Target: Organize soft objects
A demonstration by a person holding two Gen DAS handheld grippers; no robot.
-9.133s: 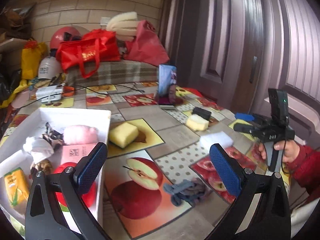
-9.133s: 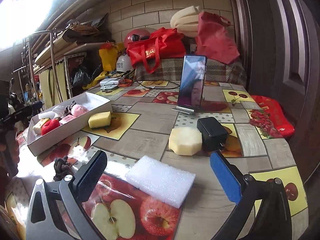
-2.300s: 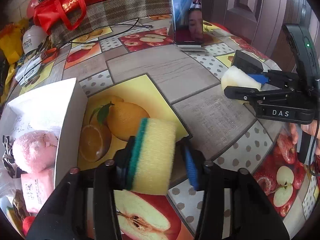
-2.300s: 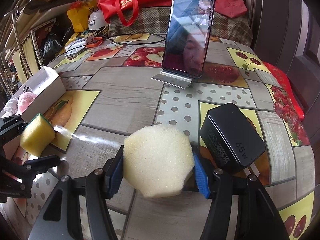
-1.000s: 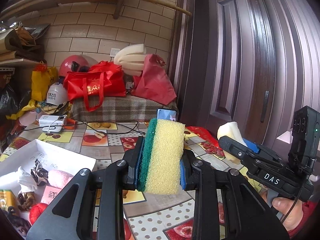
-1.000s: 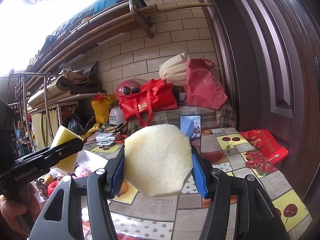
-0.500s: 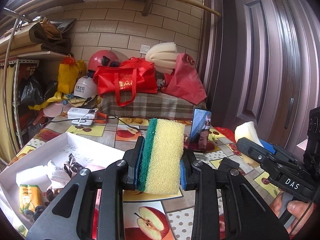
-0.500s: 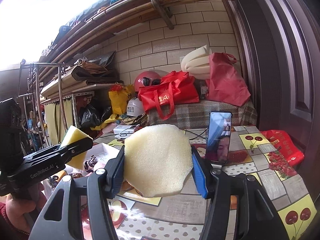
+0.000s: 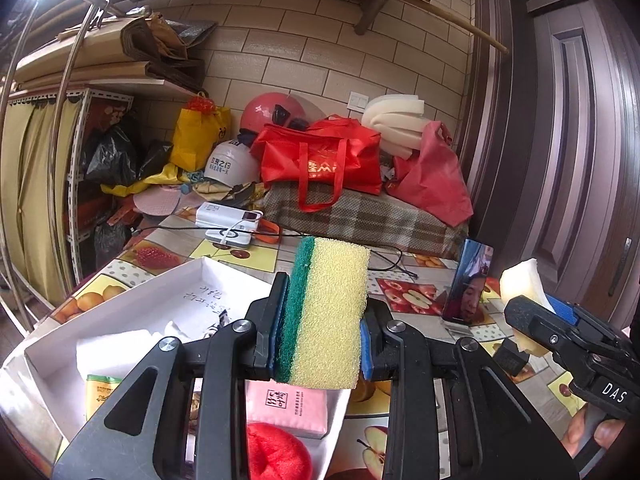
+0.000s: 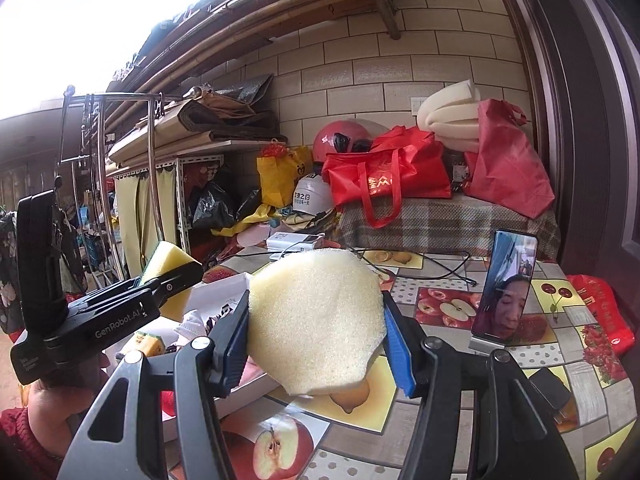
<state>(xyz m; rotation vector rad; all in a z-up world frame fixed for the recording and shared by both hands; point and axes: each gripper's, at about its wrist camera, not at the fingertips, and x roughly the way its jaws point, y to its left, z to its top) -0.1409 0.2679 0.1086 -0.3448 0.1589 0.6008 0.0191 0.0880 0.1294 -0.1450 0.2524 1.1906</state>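
— Two claws, what's in them?
— Left gripper (image 9: 323,328) clamps an upright yellow sponge (image 9: 326,312) with a green scouring face, above the white box (image 9: 132,300). Right gripper (image 10: 316,332) pinches a pale, porous foam pad (image 10: 316,320) over the table (image 10: 440,300)

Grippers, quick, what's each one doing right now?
Left gripper: shut on the green-backed yellow sponge.
Right gripper: shut on the pale foam piece.
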